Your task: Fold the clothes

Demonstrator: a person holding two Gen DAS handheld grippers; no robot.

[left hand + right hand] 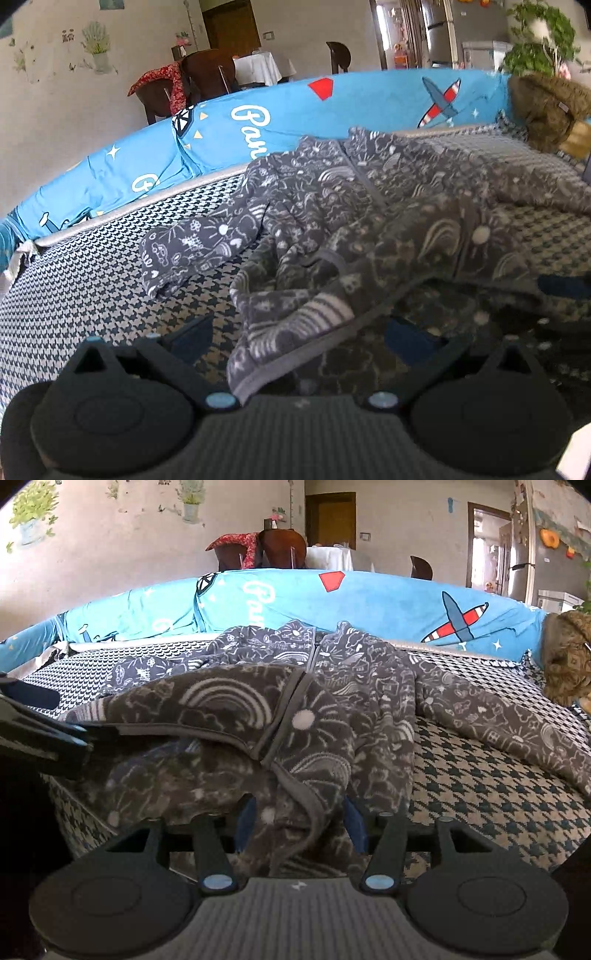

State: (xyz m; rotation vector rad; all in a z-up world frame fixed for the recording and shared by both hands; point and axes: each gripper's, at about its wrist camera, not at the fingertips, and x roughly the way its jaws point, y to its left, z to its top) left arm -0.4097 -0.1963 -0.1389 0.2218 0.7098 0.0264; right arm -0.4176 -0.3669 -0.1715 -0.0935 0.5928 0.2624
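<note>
Dark fleece hem [295, 805] is seen bunched between the blue pads of the right gripper [299, 827], whose jaws are closed onto it; the cloth is pinched there and lifted a little off the sofa seat [498, 786]. In the left wrist view the left gripper [295, 343] is set wide, one pad clear over the houndstooth cover and the other under the raised hem; whether any cloth is actually held there cannot be told, though the jaws look open.

The garment [369, 206], a grey printed fleece with a zip up the middle, is spread across the seat with its collar toward the blue backrest [258, 122]. One sleeve [192, 247] is laid out to the left, and the other [517, 720] runs off to the right. The near bottom edge is held up and turned over toward the collar, so a bottom-to-top fold is judged to be under way but not laid down.

No finished fold is shown: the sleeves are not tucked in, the body is rumpled, and no compact stack is seen. Bringing in the sleeves, flattening the body and completing the folds are judged to remain. A brown cushion [565, 657] sits at the far right.
</note>
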